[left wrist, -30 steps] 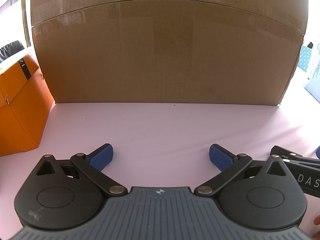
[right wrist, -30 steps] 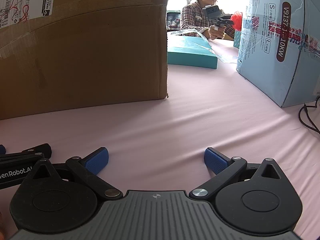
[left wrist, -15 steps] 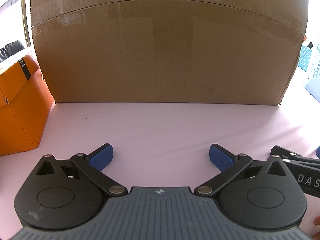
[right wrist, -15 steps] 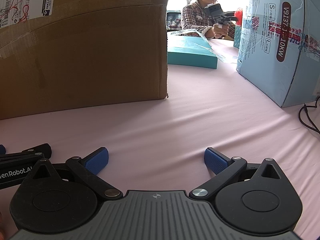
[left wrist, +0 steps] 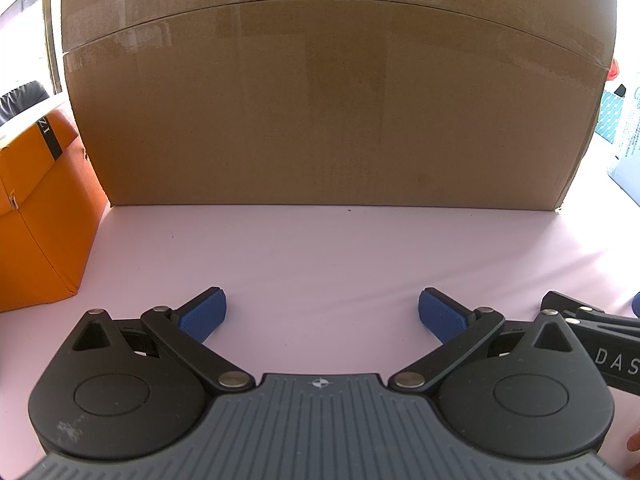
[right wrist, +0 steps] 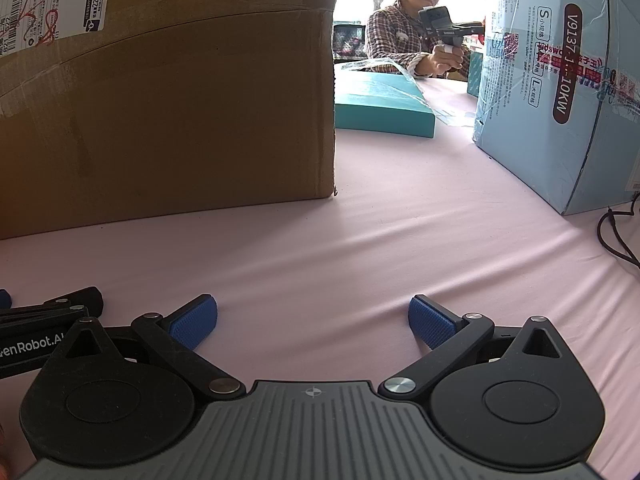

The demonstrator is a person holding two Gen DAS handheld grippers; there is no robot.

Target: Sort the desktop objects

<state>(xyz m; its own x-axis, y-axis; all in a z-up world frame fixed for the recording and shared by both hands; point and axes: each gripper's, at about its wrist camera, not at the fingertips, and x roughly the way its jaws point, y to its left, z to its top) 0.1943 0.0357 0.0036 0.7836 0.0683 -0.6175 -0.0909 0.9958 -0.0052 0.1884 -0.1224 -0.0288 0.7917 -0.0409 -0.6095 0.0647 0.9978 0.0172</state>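
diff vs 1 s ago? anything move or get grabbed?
Only the seated person in the checked shirt across the table shifted the handheld device. Left tongs and right tongs stay open and empty over the pink tablecloth; the big brown cardboard box is unmoved.

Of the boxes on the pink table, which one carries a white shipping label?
The big brown cardboard box, with the label at its upper corner. The orange box, teal flat box and light blue box have none.
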